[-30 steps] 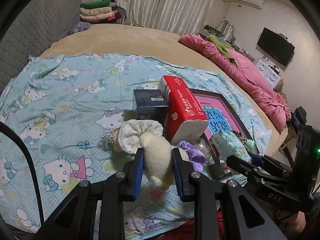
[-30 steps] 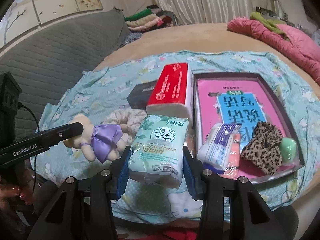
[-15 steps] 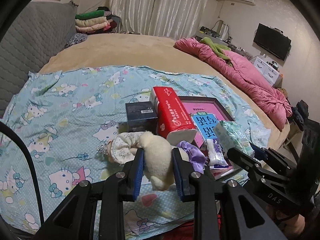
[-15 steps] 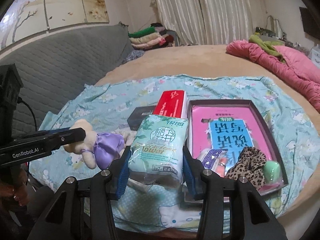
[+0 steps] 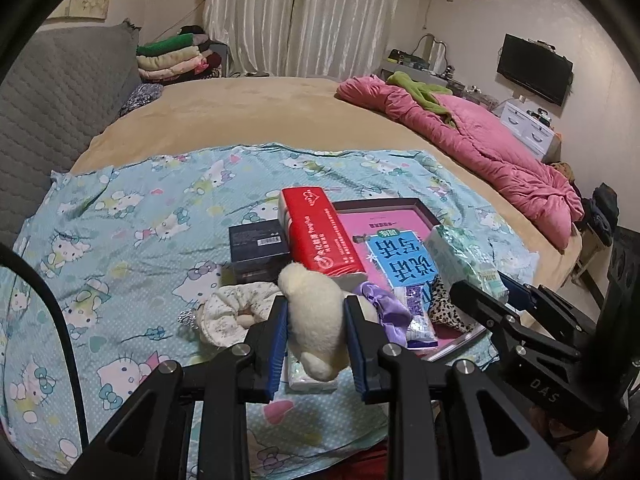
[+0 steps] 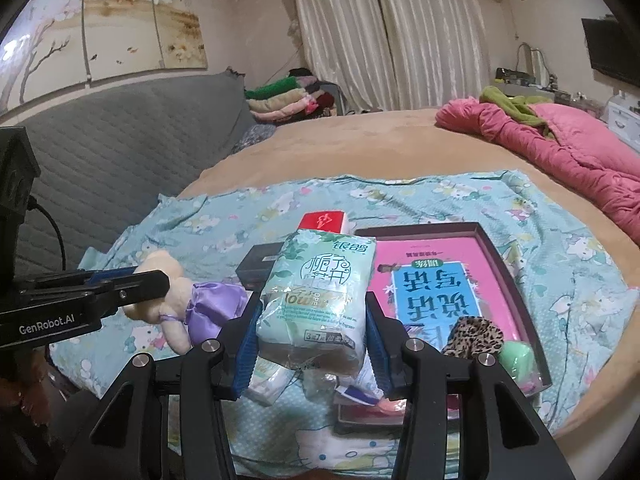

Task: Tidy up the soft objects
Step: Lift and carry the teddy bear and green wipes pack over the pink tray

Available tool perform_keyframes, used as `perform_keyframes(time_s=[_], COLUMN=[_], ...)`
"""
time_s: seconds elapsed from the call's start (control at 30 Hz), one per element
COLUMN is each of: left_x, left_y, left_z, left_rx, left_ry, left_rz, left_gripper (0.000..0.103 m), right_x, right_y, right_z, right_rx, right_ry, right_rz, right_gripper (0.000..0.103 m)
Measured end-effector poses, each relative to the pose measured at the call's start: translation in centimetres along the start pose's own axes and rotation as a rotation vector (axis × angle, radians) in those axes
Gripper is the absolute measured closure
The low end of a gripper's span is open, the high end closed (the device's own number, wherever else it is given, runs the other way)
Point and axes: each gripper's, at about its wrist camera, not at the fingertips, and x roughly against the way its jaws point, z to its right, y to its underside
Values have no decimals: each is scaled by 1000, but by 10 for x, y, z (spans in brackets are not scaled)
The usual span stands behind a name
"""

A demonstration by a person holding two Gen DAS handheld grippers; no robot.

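Both tongs have risen: left tongs [image 5: 316, 330] pinch a cream plush doll [image 5: 314, 320], right tongs [image 6: 312, 332] pinch a crinkly green tissue pack [image 6: 320, 300].

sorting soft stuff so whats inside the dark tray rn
In the dark tray: a pink book, a leopard scrunchie and a green round thing. The held tissue pack hides its near-left corner.

Two hand-held grippers are in view, the left [image 5: 316, 320] and the right [image 6: 312, 332]. One plush doll [image 5: 316, 328] shows. Tissue packs number three: green [image 6: 316, 300], red [image 5: 320, 232], and a small one [image 5: 310, 378]. There is one dark box [image 5: 258, 248], one tray [image 6: 496, 256], and two scrunchies: floral [image 5: 228, 312] and leopard [image 6: 472, 334].
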Motion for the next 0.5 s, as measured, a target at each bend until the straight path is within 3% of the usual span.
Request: perform_keyframes(time_s=[0.5], left_x=[-8], left_y=[-16], left_z=[32], left_rx=[-48], left_ry=[33], left_rz=[-6], left_gripper=[75], right_x=[13], right_y=[-13], right_z=[34], right_rx=[-44], right_ry=[60], right_rz=[65], right_gripper=[54])
